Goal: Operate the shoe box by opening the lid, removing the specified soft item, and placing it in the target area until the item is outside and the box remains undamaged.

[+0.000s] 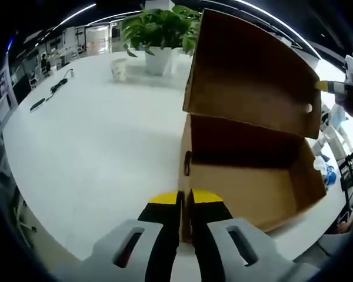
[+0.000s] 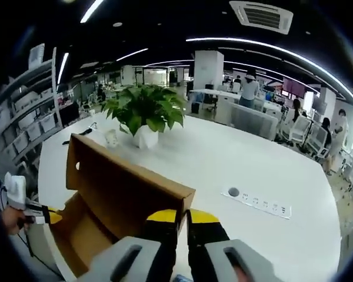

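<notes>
Nearest in the left gripper view, the left gripper (image 1: 185, 200) has its yellow-tipped jaws clenched on the near wall of the brown cardboard shoe box (image 1: 247, 188), which sits on the smooth white counter (image 1: 94, 135). The box's flat lid (image 1: 253, 76) stands raised at 1 o'clock; its inside looks bare, and no soft item can be made out. In the right gripper view, the right gripper (image 2: 182, 220) pinches the lid's top edge, jaws nearly together. A leafy potted plant (image 2: 144, 111) in a white pot stands at 11 o'clock, beside a small paper cup (image 2: 110, 137).
</notes>
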Demonstrator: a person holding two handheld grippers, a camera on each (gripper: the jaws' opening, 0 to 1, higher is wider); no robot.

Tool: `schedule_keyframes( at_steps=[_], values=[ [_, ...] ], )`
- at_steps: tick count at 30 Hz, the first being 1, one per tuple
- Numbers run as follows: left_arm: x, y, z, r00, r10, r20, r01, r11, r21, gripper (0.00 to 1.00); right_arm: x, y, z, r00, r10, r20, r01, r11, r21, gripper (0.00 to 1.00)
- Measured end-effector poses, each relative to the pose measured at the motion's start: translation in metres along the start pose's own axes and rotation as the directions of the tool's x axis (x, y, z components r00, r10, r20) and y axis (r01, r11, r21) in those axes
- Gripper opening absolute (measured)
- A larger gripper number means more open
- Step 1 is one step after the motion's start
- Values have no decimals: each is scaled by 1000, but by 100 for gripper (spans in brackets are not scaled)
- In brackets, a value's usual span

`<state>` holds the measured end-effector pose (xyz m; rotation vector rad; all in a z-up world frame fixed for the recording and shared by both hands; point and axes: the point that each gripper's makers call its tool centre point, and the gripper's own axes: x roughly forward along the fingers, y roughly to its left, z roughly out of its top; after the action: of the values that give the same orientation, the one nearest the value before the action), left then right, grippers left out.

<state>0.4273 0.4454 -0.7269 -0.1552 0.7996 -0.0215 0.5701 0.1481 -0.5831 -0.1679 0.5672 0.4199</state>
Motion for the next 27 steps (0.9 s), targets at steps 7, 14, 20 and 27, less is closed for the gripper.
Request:
schedule_keyframes(
  at_steps=[7, 14, 20, 27],
  values=[
    [0, 1, 0, 1000, 1, -3, -1, 1000, -24, 4, -12, 6, 1, 1000, -5, 31, 5, 1000, -1, 0],
    [0, 1, 0, 1000, 2, -2, -2, 999, -40, 4, -26, 12, -5, 998, -12, 54, 13, 1000, -18, 0],
    [0, 1, 0, 1000, -4, -1, 4, 999, -52, 5, -35, 15, -10, 997, -17, 74, 18, 1000, -9, 0],
    [0, 1, -1, 1000, -12, 6, 12, 998, -61, 5, -45, 22, -17, 996, -27, 85, 27, 1000, -4, 0]
  ],
)
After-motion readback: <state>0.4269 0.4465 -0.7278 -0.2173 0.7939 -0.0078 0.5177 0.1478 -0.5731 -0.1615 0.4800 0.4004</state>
